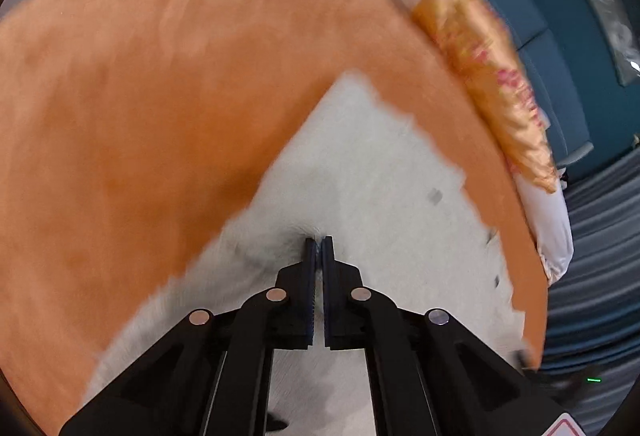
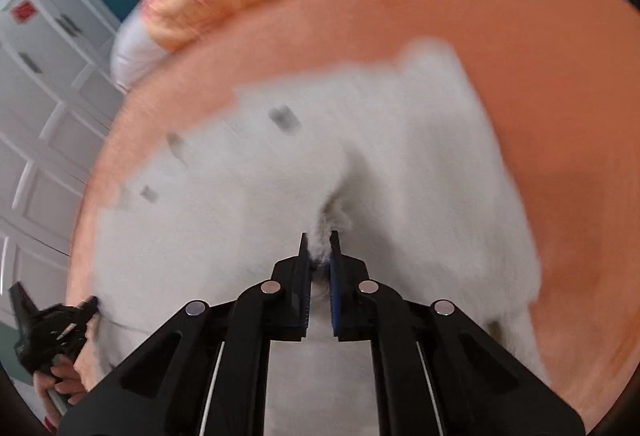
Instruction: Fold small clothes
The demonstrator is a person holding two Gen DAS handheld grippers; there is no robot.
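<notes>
Right wrist view: right gripper (image 2: pixel 319 236) and left gripper (image 1: pixel 319 240) each pinch the white garment (image 2: pixel 248 195) on an orange bedspread (image 1: pixel 120 95), jaws closed; thin folds may slip free

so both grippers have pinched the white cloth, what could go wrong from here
The right gripper holds only a small bunched tuft of the white garment, so it might slip free when lifted. The left gripper pinches close to the orange blanket and may have caught that layer too, dragging it along.
</notes>
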